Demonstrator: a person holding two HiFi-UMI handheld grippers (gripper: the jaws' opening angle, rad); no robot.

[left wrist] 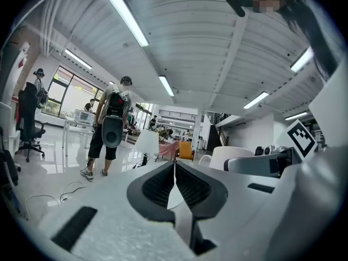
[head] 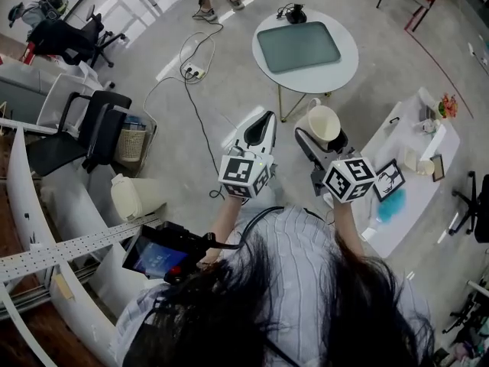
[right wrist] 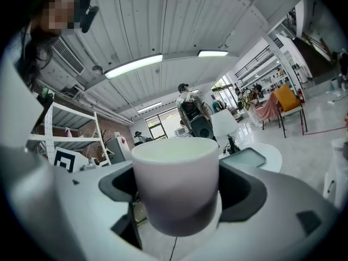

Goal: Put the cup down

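A cream cup with a handle is held in the air above the floor, short of the round white table. My right gripper is shut on the cup, whose pale body fills the space between the dark jaws in the right gripper view. My left gripper hovers to the left of it at the same height. Its jaws are closed together with nothing between them. The cup's side also shows at the right of the left gripper view.
A grey-green tray lies on the round table, with a dark object at its far rim. A white desk with small items stands right. Cables cross the floor; black chairs and a person's feet are beyond.
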